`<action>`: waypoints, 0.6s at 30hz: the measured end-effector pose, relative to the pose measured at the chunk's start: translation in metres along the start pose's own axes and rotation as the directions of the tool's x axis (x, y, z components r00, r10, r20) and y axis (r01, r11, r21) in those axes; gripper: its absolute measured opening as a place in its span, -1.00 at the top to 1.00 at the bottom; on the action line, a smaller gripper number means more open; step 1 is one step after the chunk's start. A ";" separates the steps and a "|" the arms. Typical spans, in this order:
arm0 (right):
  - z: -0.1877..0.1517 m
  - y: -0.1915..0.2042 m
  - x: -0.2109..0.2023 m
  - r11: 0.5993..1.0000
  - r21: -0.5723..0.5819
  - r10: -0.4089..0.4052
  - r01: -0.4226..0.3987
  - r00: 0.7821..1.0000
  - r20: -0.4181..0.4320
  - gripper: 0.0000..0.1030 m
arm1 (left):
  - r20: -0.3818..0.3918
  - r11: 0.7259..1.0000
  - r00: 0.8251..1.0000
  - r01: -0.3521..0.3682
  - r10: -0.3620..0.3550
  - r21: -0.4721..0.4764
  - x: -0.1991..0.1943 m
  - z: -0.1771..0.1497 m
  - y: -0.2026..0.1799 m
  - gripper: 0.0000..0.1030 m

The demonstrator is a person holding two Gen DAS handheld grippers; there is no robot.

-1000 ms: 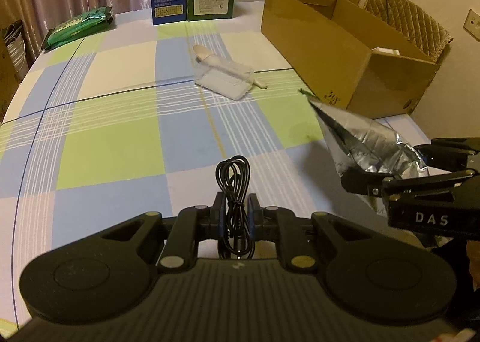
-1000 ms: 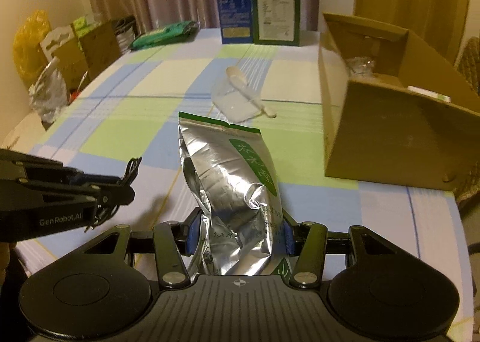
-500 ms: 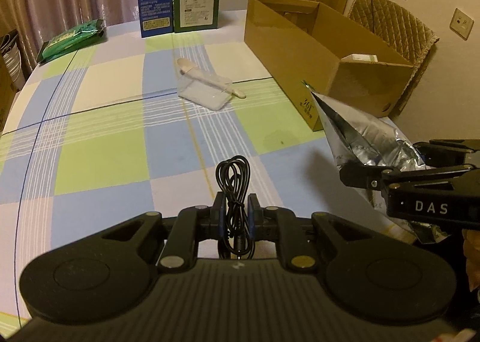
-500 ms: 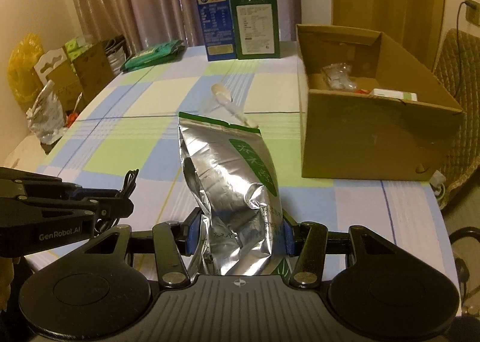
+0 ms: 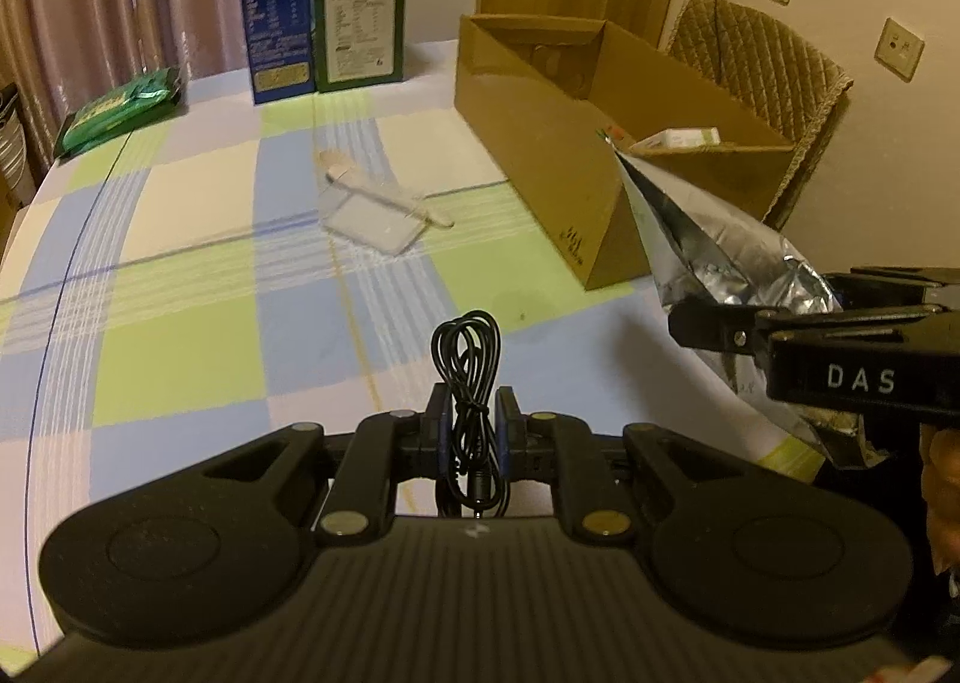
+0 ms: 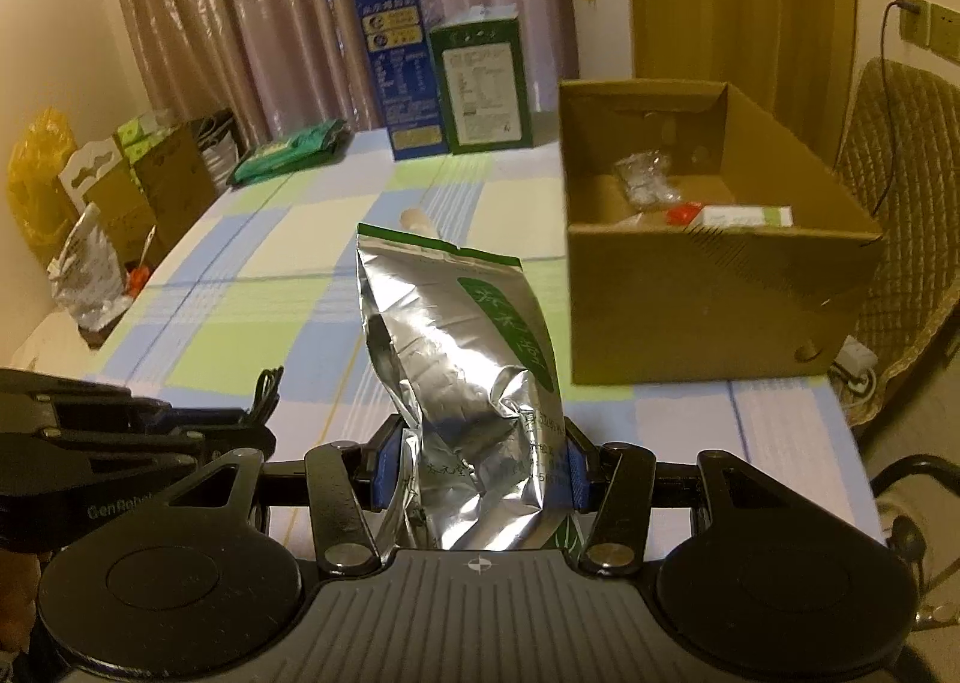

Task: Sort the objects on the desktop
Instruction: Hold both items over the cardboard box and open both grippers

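Covering the table (image 5: 180,239) — checked cloth; curtains (image 6: 240,23) behind.

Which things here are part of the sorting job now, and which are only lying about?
In the job:
- black cable, shut in the left gripper
- silver foil pouch, held by the right gripper
- cardboard box

Lying about:
- blue carton
- green carton
- green packet
- chair

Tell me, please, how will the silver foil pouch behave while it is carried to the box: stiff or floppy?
The silver foil pouch is probably semi-floppy: it creases where the right tool pinches it, yet its top stands up. It looks light and partly empty, so it may sway. Its foil seems slippery.
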State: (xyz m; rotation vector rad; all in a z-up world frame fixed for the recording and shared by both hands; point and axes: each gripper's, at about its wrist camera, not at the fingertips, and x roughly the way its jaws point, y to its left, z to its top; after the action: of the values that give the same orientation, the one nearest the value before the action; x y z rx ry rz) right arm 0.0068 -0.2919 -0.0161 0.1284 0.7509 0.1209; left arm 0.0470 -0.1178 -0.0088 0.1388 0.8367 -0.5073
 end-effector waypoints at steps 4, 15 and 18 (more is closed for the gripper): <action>0.015 -0.014 -0.010 1.000 0.018 -0.023 0.023 0.999 0.035 0.06 | 0.025 1.000 0.999 0.028 -0.028 0.010 0.001 0.019 -0.012 0.79; 0.077 -0.072 -0.029 0.995 0.067 -0.086 0.078 0.988 0.129 0.06 | 0.106 0.993 0.988 0.103 -0.109 0.061 0.017 0.105 -0.057 0.79; 0.098 -0.089 -0.028 0.993 0.074 -0.099 0.089 0.984 0.145 0.06 | 0.118 0.990 0.984 0.124 -0.131 0.064 0.028 0.128 -0.066 0.79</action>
State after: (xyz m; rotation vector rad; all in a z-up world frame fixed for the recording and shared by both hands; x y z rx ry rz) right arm 0.0593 -0.3911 0.0590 0.1639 0.6111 -0.0043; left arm 0.1168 -0.2261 0.0615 0.1053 0.7147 -0.6538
